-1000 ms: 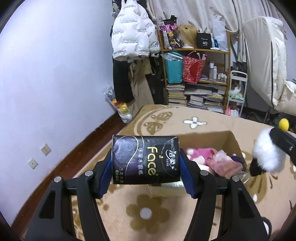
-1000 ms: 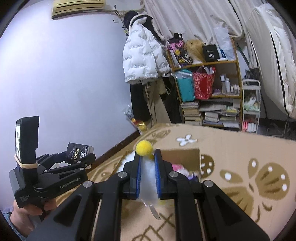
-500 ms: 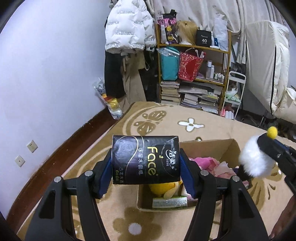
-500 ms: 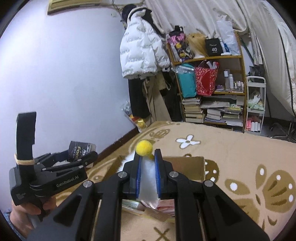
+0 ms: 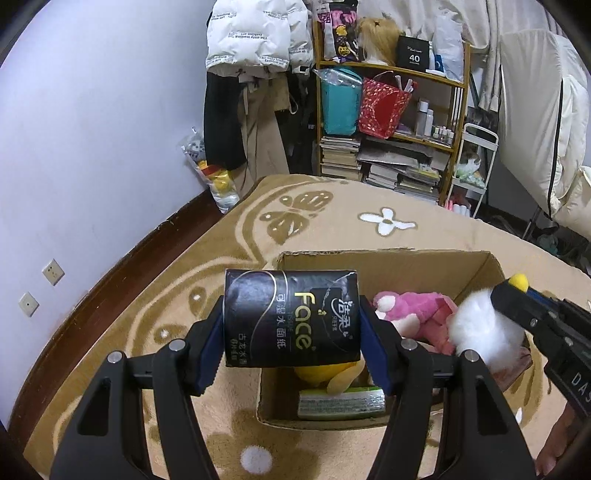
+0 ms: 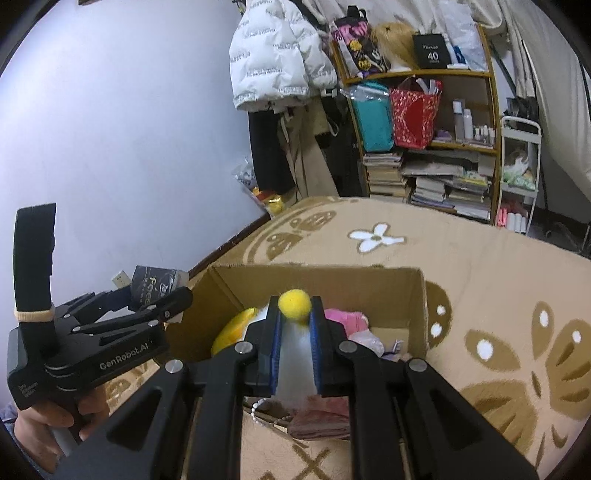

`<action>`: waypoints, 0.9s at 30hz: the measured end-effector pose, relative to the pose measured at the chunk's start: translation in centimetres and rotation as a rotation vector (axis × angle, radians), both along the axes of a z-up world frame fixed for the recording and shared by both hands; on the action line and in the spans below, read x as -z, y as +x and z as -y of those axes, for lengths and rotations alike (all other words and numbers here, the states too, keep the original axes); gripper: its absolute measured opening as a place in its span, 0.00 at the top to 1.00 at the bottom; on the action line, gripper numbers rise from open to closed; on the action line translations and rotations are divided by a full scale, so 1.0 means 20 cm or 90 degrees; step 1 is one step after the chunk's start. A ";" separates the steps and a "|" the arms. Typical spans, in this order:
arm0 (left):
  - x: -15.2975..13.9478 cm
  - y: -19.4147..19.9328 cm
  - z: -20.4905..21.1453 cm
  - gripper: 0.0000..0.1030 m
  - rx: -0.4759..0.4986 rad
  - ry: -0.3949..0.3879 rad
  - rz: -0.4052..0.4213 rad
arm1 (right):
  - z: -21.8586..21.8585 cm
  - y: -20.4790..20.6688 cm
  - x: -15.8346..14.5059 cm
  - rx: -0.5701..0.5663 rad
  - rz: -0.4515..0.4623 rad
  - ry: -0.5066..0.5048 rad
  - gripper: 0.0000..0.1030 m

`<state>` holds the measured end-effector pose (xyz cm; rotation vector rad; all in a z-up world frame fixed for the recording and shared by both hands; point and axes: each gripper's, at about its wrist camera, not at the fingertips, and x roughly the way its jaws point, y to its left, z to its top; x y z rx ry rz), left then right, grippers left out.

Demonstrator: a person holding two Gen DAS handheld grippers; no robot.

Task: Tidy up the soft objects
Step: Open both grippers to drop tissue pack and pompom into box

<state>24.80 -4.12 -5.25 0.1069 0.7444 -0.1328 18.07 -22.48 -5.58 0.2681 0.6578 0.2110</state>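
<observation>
Left claw (image 5: 291,332) pinches a glossy black tissue pack (image 5: 291,319); right claw (image 6: 295,325) squeezes a fluffy white plush (image 6: 295,363).

Home bedroom: patterned rug (image 5: 424,225), cluttered bookshelf (image 5: 391,122), puffer jacket (image 5: 255,35) hanging on wall.

The black tissue pack (image 5: 291,319) reads "Face" in gold, with Chinese characters beside it. The left gripper (image 6: 155,301) body carries "GenRobot.AI". A black box (image 5: 413,56) on the shelf (image 5: 391,70) shows "40"
</observation>
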 end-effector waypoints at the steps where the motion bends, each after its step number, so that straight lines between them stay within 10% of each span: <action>1: 0.01 0.00 0.00 0.38 0.000 0.002 -0.002 | 0.00 0.00 0.01 -0.002 -0.002 0.000 0.85; 9: 0.04 0.00 0.01 0.30 0.002 0.006 -0.011 | 0.00 0.00 0.06 -0.001 -0.018 0.003 0.75; 19: -0.02 -0.08 -0.03 0.06 -0.021 -0.007 -0.004 | 0.04 -0.08 0.02 0.033 -0.011 0.011 0.05; 27: -0.20 -0.23 -0.08 0.01 -0.024 0.000 0.049 | 0.05 -0.19 -0.11 0.035 0.008 -0.026 0.00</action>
